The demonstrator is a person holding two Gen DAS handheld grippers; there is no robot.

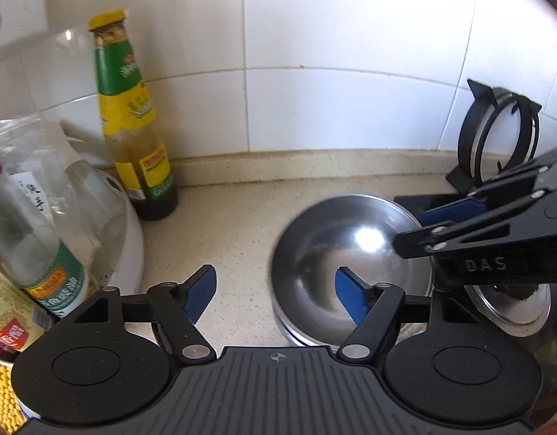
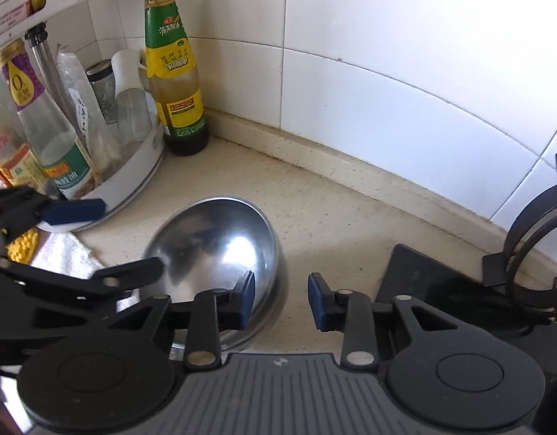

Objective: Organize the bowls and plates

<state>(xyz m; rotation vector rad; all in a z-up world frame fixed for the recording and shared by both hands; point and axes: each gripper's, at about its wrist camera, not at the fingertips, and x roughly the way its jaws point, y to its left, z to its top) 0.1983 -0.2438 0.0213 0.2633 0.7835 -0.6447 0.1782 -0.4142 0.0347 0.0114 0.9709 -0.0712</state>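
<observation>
A shiny steel bowl [image 1: 332, 250] [image 2: 220, 243] stands on the beige counter, nested on another steel rim that shows beneath it. My left gripper [image 1: 276, 295] is open across the bowl's left rim, one blue pad inside the bowl and the other outside over the counter, neither touching. In the right wrist view it [image 2: 108, 241] reaches in from the left. My right gripper [image 2: 282, 301] is open a little, astride the bowl's right rim with a gap on both sides. The left wrist view shows it [image 1: 427, 224] at the bowl's right edge.
A green-and-yellow sauce bottle [image 1: 133, 119] [image 2: 173, 69] stands in the corner by the tiled wall. A white round rack [image 2: 133, 177] with several bottles sits at left, a white cloth [image 2: 64, 253] before it. A black stove with a pot ring [image 2: 532, 250] and a steel lid [image 1: 510, 308] lie at right.
</observation>
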